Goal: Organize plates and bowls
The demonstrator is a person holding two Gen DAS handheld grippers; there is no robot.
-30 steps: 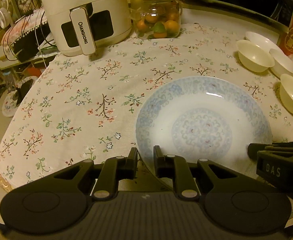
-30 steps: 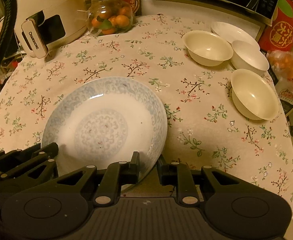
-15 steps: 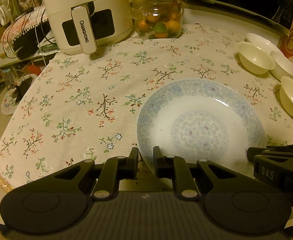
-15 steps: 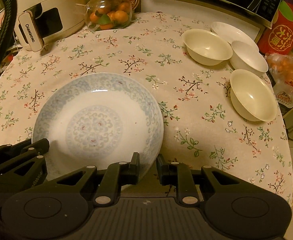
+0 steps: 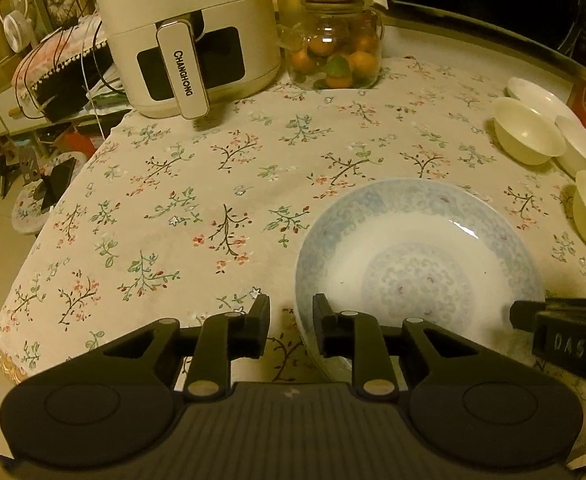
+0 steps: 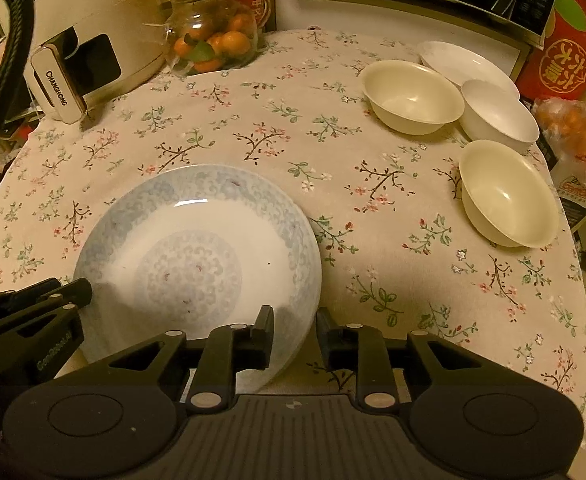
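Both grippers, left and right, straddle the near rim of one plate on the tablecloth, jaws opening, pads off it. Plate: white, pale-blue scroll band, central medallion. Three bowls and one white dish sit far right.

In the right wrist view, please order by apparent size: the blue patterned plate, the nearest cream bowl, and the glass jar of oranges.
1. Round blue patterned plate, clearly largest, though nearest the camera.
2. Nearest cream bowl.
3. Glass jar of oranges, looks about the same as the bowl; it stands farther back, so unsure.
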